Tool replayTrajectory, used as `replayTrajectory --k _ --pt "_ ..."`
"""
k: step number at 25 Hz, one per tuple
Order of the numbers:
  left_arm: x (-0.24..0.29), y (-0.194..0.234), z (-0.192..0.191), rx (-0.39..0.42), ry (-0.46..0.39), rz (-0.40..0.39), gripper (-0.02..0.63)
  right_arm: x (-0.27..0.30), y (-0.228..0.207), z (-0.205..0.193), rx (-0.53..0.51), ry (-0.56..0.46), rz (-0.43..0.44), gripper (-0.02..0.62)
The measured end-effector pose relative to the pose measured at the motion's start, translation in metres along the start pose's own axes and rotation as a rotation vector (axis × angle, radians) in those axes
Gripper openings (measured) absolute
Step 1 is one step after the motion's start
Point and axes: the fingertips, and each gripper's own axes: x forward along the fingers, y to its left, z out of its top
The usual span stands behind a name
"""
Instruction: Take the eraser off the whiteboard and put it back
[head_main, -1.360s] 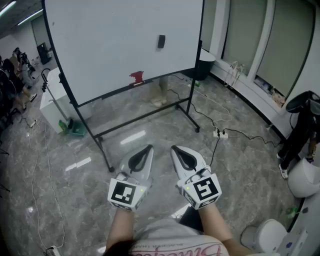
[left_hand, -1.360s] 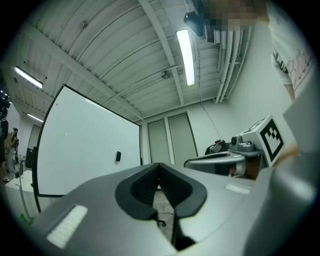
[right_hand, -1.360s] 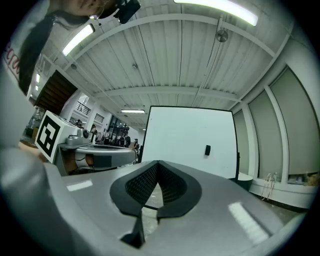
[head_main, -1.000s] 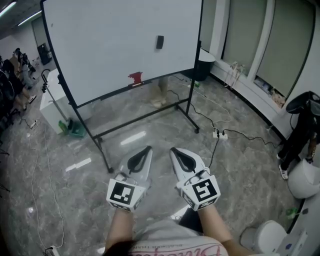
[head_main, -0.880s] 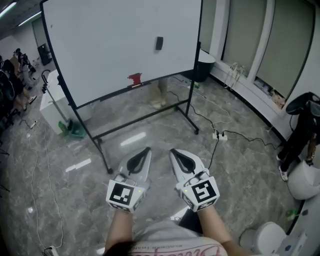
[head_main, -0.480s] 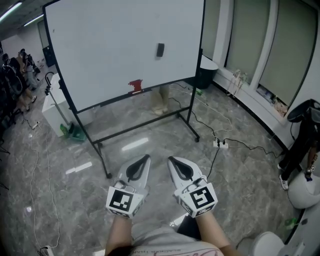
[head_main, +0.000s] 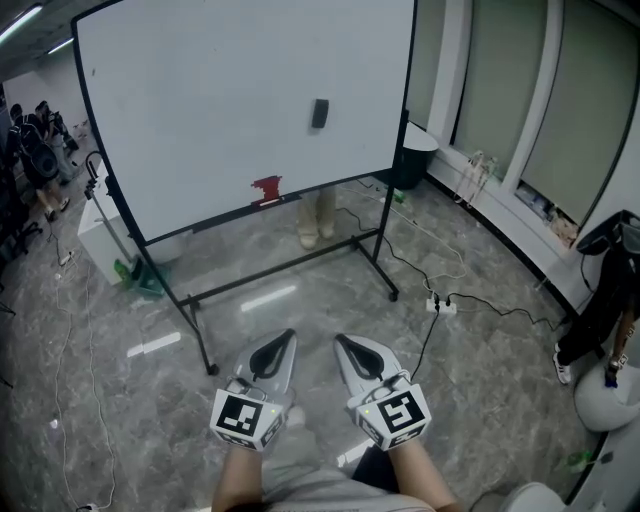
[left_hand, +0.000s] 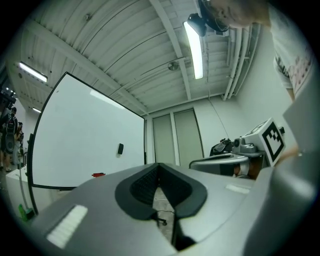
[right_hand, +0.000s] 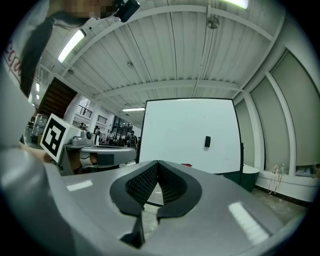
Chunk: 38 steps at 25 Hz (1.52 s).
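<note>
- Bare floor is lying open at frame centre, toward the whiteboard.
- The stand's crossbar is crossing mid-frame, low.
- A power strip and cables are trailing at centre right.

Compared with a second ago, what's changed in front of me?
The head view has shifted: the whiteboard, its eraser, the left gripper and the right gripper all sit lower in frame. Nothing was grabbed or let go. Both grippers stay shut and empty, side by side; the eraser stays on the board.
</note>
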Motion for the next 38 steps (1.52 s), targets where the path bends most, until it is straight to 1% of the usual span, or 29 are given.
replayTrajectory --k 2,7,12,16,18,22,25,29,32,34,38 --pt "0.017 0.016 -0.003 -0.017 0.002 0.0 -0.002 0.014 -0.012 -0.002 0.0 0.01 -0.011 0.002" --pt "0.07 0.056 0.0 -0.001 -0.013 -0.036 -0.002 0.064 -0.047 -0.003 0.009 0.031 -0.017 0.002" --pt "0.117 0.103 -0.005 -0.004 -0.022 -0.069 -0.002 0.124 -0.073 0.002 -0.025 0.029 -0.029 0.002" --pt "0.144 0.136 -0.006 0.002 -0.026 -0.085 -0.002 0.17 -0.09 0.011 -0.023 0.032 -0.039 0.002" --pt "0.154 0.147 -0.007 0.004 -0.029 -0.098 -0.002 0.192 -0.101 0.013 -0.019 0.017 -0.031 0.002" --pt "0.17 0.169 -0.019 -0.002 0.002 -0.103 -0.002 0.229 -0.124 0.018 -0.027 0.005 -0.032 0.002" --pt "0.185 0.183 -0.03 -0.014 0.03 -0.108 -0.002 0.248 -0.144 0.016 0.003 -0.007 -0.064 0.002" --pt "0.213 0.207 -0.036 -0.016 0.029 -0.099 -0.002 0.275 -0.179 0.015 0.051 -0.05 -0.106 0.002" --pt "0.238 0.224 -0.045 -0.016 0.035 -0.094 -0.002 0.297 -0.215 0.014 0.098 -0.083 -0.15 0.002" --pt "0.259 0.238 -0.049 -0.019 0.038 -0.083 -0.002 0.317 -0.24 0.014 0.113 -0.079 -0.161 0.003" --pt "0.308 0.263 -0.049 -0.021 0.021 -0.068 -0.002 0.367 -0.29 0.022 0.094 -0.066 -0.15 0.094"
